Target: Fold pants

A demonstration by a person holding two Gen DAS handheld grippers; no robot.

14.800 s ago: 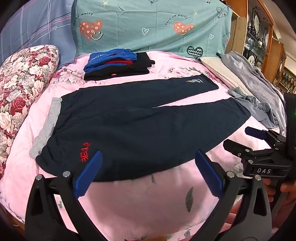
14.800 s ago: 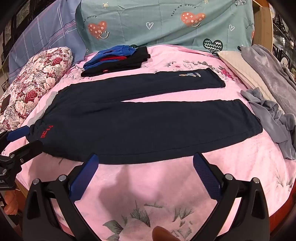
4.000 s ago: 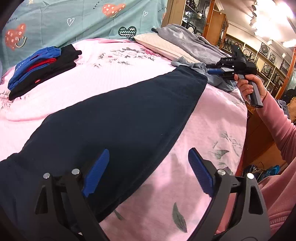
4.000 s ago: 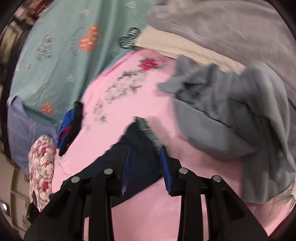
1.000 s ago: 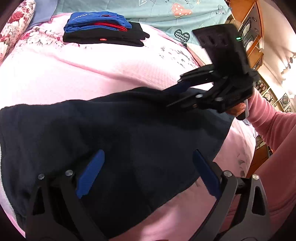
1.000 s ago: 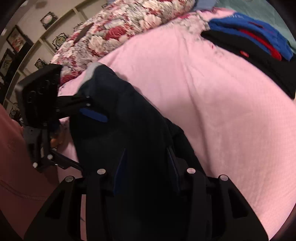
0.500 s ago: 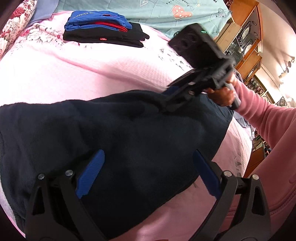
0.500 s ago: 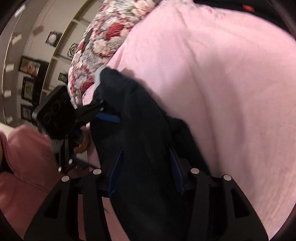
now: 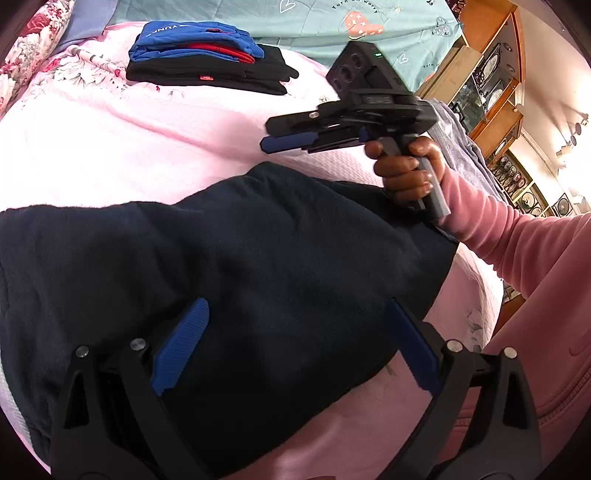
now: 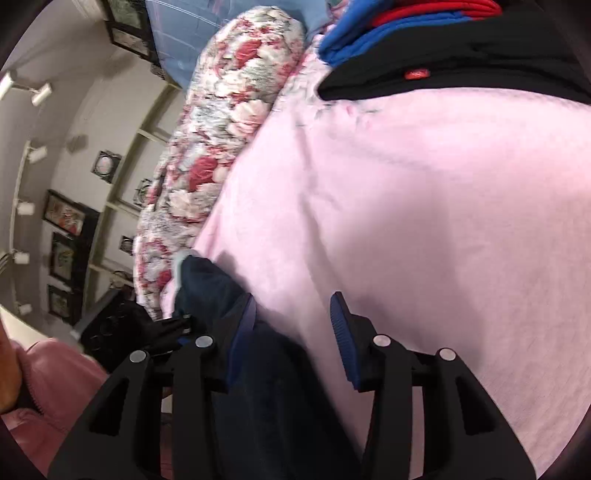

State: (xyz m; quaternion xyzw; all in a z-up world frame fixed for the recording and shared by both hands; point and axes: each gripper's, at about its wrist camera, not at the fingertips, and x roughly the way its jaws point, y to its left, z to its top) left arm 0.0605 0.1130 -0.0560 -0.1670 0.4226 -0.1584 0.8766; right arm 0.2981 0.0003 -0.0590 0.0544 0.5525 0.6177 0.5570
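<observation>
Your dark navy pants (image 9: 258, 266) lie folded over on the pink bedspread (image 9: 122, 147), a thick bundle near the front edge of the bed, filling the middle of the left wrist view. Your left claw (image 9: 295, 343) hangs just above that bundle with its blue pads (image 9: 181, 347) spread wide, and nothing sits between them. Whether the pads touch the cloth cannot be told.

Your right claw (image 9: 291, 133) is lifted clear of the pants, above their far edge, gripped in your right hand (image 9: 406, 173) with the pink sleeve (image 9: 498, 236) running back toward you. From its own camera, the right claw (image 10: 291, 332) shows its two blue pads apart and empty: the left pad is beside the edge of the pants (image 10: 221, 295), and the right pad is over bare bedspread (image 10: 443, 221). That view is blurred, so finer contact is unclear.

At the far side of the bed sits a stack of folded clothes (image 9: 207, 62), blue and red on black, well apart from the pants. A floral pillow (image 10: 221, 129) lies along the bed's left side, and a teal sheet with hearts (image 9: 351, 22) hangs behind. A wooden cabinet (image 9: 491, 74) stands at the right.
</observation>
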